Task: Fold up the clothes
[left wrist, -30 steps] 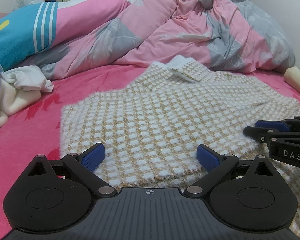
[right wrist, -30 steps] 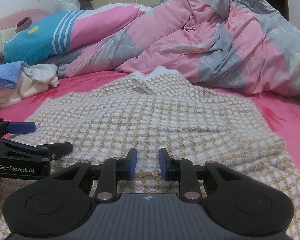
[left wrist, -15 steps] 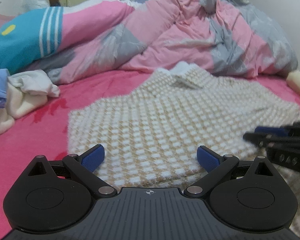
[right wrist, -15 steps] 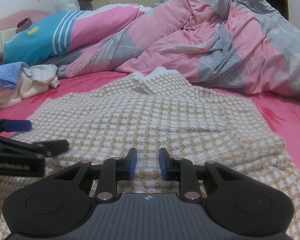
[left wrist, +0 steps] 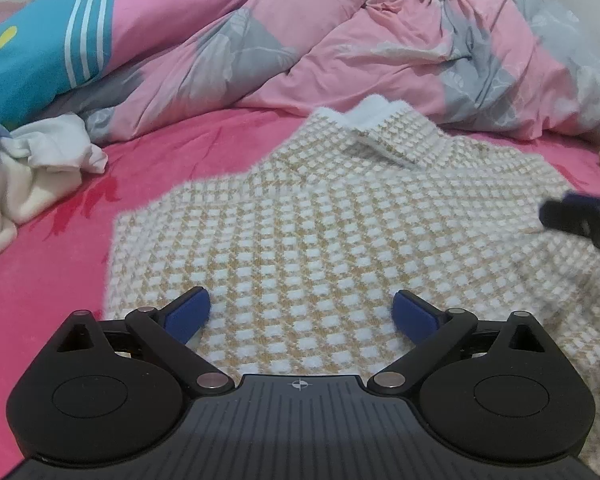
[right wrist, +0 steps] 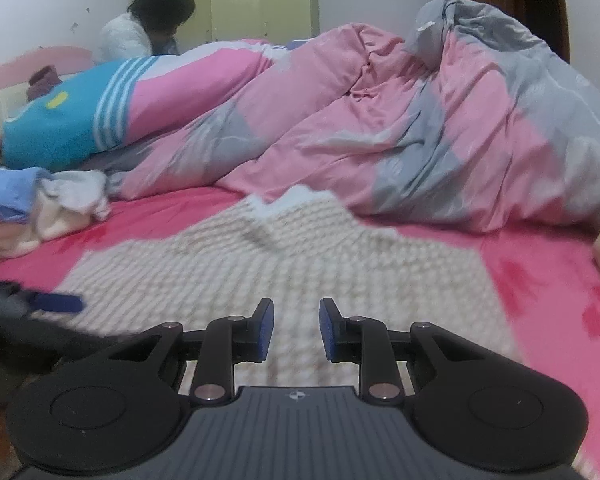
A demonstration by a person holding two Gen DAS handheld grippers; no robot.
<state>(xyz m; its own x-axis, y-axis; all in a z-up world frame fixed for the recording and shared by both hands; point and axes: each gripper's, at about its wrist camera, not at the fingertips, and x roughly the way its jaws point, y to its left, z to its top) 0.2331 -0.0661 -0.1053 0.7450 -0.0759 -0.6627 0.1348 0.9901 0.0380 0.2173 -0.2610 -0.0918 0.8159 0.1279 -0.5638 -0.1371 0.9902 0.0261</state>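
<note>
right claw [right wrist: 295, 330] view blurs the checked sweater [right wrist: 284, 264]; nothing gripped.

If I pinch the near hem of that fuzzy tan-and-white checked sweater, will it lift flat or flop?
The fuzzy tan-and-white checked sweater probably flops: it lies limp, following the pink bedsheet. Its thick knit may feel weighty and sag. The fuzzy pile likely grips well.

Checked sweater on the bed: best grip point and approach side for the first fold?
Judging by its pose, take the checked sweater at its near hem corners, coming low from the near edge. It lies flat on the pink sheet, collar far, so only the edges give something to pinch. The left gripper is wide open over the hem; the right gripper is narrower, holding nothing.
</note>
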